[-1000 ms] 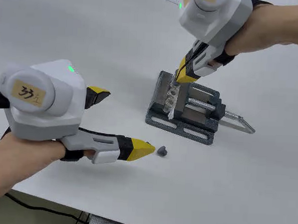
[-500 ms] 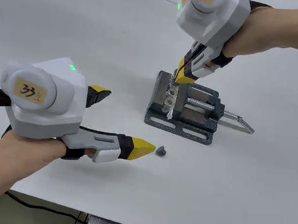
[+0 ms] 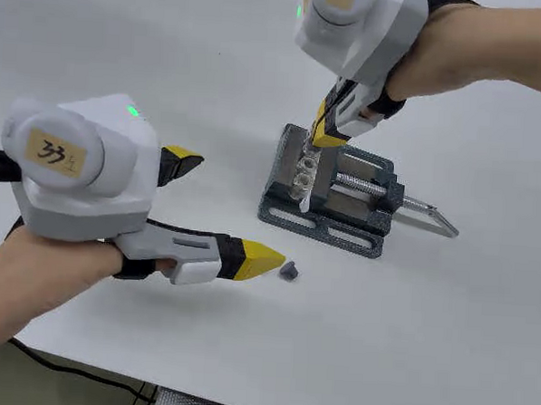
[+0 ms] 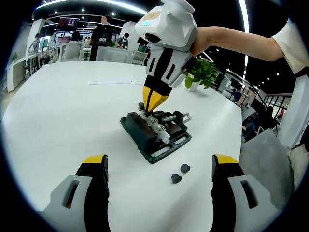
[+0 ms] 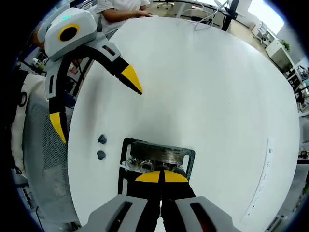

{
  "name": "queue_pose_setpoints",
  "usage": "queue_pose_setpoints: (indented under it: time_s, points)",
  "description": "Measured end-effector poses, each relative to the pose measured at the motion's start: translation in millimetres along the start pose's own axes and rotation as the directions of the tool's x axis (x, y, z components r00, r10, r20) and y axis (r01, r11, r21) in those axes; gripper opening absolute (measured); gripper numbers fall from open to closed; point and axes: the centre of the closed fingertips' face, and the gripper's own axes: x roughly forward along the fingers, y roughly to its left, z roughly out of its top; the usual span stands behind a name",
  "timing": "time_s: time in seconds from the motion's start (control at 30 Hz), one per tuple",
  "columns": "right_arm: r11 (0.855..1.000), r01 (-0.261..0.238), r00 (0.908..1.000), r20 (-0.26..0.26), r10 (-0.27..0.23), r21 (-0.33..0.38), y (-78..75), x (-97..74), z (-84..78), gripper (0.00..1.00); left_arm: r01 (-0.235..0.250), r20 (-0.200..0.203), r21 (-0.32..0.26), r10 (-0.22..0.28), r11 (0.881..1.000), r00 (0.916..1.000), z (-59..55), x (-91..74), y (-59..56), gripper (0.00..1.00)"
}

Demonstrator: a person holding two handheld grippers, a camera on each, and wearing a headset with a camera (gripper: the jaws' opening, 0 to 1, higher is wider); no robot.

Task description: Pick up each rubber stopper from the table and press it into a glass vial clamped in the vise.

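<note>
Rubber stoppers (image 4: 176, 178), two, are seen loose at lower centre on the table (image 3: 124, 50), beside the vise (image 3: 324, 225). The right gripper (image 3: 321, 138), jaws closed together, is set upon a vial (image 3: 303, 179); pressing is judged in hand. The left gripper (image 3: 238, 208) is held wide open, and a stopper is to be grasped next.

We are in an open-plan office or lab. Our white table (image 4: 58, 106) spans the frame, people (image 4: 103, 34) stand among desks at upper left, a potted plant (image 4: 202, 72) sits right of centre, and light strips (image 4: 96, 3) curve along the top.
</note>
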Motion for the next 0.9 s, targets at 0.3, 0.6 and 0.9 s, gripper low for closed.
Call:
queue_pose_setpoints:
  time_s: [0.3,0.6,0.9]
  points:
    - [0.999,-0.003,0.9989,0.046,0.001,0.052,-2.3,0.2,-2.7,0.0,-0.003,0.012,0.022,0.003,1.0,0.9999,7.3,-4.5,-2.0,0.88]
    - [0.998,0.014,0.9971,0.073,-0.019,0.067,0.2,-0.6,-0.6,0.0,-0.009,0.02,0.035,0.008,0.999,0.9998,18.1,-7.5,-5.3,0.88]
    - [0.994,0.026,0.9851,0.166,-0.044,0.107,-4.0,-3.7,-1.3,0.0,-0.012,0.018,0.041,0.012,0.999,0.9998,19.8,-10.5,-10.3,0.88]
